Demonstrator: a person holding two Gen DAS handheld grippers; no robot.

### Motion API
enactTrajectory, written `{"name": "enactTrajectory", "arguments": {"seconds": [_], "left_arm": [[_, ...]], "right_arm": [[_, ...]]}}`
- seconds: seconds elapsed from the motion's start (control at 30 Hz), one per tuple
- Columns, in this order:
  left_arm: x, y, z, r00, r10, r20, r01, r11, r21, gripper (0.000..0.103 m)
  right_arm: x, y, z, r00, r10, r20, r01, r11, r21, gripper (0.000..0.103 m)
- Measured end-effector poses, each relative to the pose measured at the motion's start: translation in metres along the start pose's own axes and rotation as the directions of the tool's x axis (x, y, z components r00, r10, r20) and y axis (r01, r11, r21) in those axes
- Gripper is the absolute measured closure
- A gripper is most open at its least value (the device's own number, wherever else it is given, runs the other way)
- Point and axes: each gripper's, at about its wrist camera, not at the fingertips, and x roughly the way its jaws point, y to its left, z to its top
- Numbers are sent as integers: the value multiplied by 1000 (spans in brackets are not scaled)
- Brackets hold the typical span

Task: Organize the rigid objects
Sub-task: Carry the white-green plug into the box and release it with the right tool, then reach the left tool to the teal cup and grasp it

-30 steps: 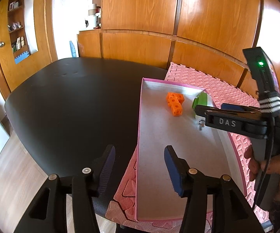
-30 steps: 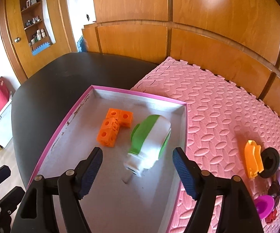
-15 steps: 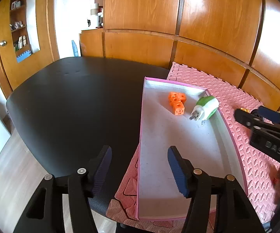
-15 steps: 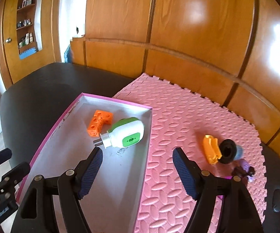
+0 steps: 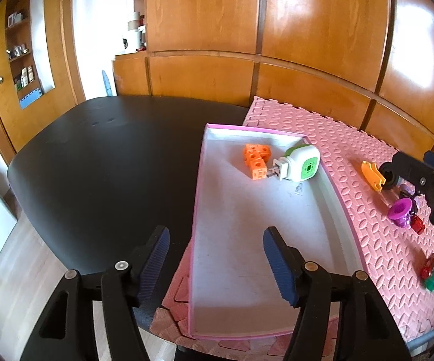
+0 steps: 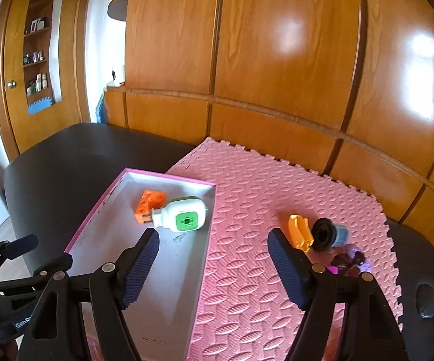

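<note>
Mat (image 6: 262, 204) is carrying tray (image 6: 102, 210), already holding orange blocks (image 6: 150, 203) and plug (image 6: 184, 215) | loose pieces, orange part (image 6: 298, 230) leading, are lying ahead-right of right gripper (image 6: 214, 267), standing wide and empty, nearer | left gripper (image 5: 214, 263) is opening, empty, straddling tray's near-left wall.

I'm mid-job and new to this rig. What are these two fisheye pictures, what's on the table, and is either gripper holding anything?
Each picture comes from a camera on a handheld gripper, looking along its fingers. The left gripper hovers over the near end of the pink-edged box, jaws opening, nothing between them. The right gripper is open and empty over the pink foam mat. In the box lie orange blocks and a green-and-white plug. On the mat wait an orange piece, a black ring part and small toys.
</note>
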Motion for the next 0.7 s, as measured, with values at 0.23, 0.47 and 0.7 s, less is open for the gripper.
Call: {"name": "enactTrajectory", "arguments": {"seconds": [0.23, 0.47, 0.7], "left_arm": [[-5, -12, 4, 1000, -5, 4, 5, 1000, 30, 37], [-8, -23, 7, 1000, -2, 5, 1, 999, 53, 34], [-9, -38, 9, 1000, -3, 7, 2, 996, 85, 34]], "right_arm": [[-14, -5, 1, 999, -20, 34, 21, 1000, -7, 27], [-26, -11, 0, 998, -21, 66, 21, 1000, 0, 27], [-32, -23, -1, 996, -28, 82, 26, 999, 22, 27]]}}
